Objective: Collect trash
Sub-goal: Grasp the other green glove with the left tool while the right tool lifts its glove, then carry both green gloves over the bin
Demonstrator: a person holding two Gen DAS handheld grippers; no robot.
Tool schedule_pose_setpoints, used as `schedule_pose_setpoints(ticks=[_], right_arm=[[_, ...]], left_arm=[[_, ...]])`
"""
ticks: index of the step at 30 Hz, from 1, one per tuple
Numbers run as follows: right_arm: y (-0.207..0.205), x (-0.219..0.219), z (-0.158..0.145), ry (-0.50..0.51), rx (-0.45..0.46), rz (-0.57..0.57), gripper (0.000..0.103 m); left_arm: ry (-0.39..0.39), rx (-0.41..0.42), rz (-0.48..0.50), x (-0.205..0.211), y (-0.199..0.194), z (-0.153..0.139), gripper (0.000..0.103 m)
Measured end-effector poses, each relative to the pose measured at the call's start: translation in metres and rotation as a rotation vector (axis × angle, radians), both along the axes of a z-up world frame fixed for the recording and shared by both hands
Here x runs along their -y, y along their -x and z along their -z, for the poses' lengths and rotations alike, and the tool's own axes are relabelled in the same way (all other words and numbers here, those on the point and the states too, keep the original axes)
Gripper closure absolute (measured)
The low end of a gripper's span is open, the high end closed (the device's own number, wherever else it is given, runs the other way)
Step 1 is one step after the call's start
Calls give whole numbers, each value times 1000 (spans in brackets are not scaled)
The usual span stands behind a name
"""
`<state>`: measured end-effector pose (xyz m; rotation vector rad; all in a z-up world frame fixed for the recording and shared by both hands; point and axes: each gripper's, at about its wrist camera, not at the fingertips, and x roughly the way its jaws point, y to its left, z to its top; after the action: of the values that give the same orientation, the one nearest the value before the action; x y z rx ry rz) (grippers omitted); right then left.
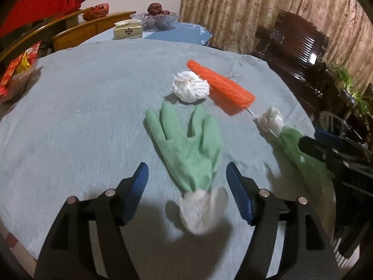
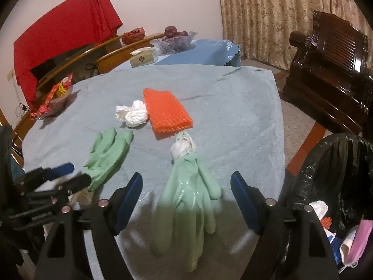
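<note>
Two green rubber gloves lie on the grey-blue tablecloth. One glove (image 1: 186,144) points its fingers away, and its white cuff (image 1: 202,210) sits between the spread jaws of my left gripper (image 1: 186,170), which is open, pads clear of it. The other glove (image 2: 186,198) lies fingers toward me between the open jaws of my right gripper (image 2: 186,179), its white cuff (image 2: 184,147) at the far end. Beyond them rest a crumpled white tissue (image 1: 190,89) and an orange foam net (image 1: 223,88). The left gripper (image 2: 77,172) shows at the left edge of the right wrist view, by the first glove (image 2: 107,154).
A bin lined with a black bag (image 2: 338,163) stands off the table's right edge, with scraps inside. A tissue box (image 1: 128,30), a glass fruit bowl (image 1: 158,18) and a snack bowl (image 1: 18,74) sit at the far and left sides. A dark wooden chair (image 2: 331,65) stands at right.
</note>
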<state>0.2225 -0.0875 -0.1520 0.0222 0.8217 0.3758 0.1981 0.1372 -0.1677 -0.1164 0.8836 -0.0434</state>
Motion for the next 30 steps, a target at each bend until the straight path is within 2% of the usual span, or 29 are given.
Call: schedule_pose_setpoints(ticks=[2, 7, 11, 13, 15, 18, 30], right_arm=[[-3, -2, 2, 9, -1, -7, 28], [-10, -3, 13, 23, -33, -18, 41], [-12, -6, 24, 36, -63, -23, 52], [-11, -8, 26, 43, -70, -21, 58], [-10, -9, 26, 58, -74, -16, 74], [-9, -4, 22, 46, -80, -6, 82], [17, 6, -37, -34, 38, -12, 85]], left_arm=[[-6, -15, -7, 0, -8, 5, 35], [-2, -46, -13, -1, -20, 20, 36], [13, -37, -2, 3, -20, 21, 52], [25, -35, 15, 5, -19, 21, 67], [35, -32, 16, 4, -19, 20, 70], [46, -24, 12, 4, -17, 17, 73], [26, 100, 29, 20, 16, -37, 74]])
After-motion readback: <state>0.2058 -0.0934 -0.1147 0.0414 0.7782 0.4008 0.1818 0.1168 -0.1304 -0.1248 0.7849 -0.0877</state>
